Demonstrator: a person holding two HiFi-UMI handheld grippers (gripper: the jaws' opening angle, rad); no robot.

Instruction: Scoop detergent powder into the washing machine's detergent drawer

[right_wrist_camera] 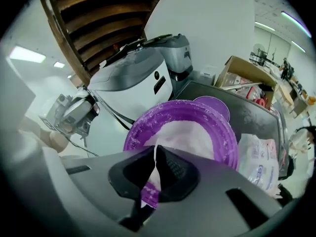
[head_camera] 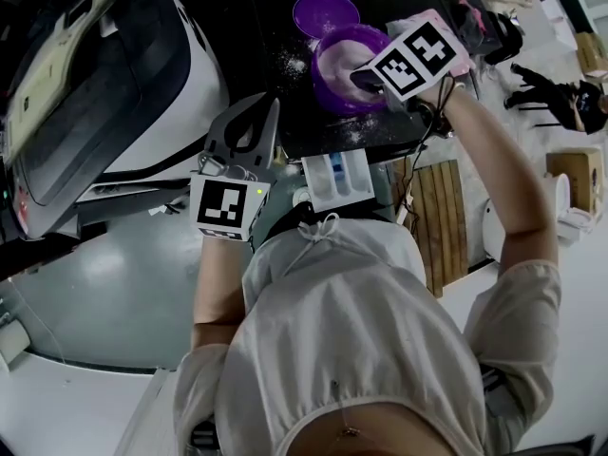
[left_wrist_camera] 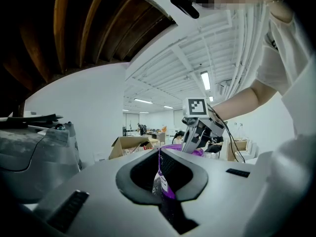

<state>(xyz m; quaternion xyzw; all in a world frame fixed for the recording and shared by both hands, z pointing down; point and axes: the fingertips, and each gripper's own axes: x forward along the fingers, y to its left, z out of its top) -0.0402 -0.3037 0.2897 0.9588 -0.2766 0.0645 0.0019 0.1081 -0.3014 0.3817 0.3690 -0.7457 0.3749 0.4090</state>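
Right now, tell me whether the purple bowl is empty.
No, the right gripper view shows white detergent powder lying inside the purple bowl.

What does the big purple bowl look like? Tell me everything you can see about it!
The purple bowl is round and looks like plastic. It stands upright on the dark tabletop and holds a heap of white powder, with grains clinging to its rim. A little powder is spilled on the top around it. A smaller purple round thing lies just beside it; whether they touch is unclear. The right hand-held gripper hangs over one edge, jaws together.
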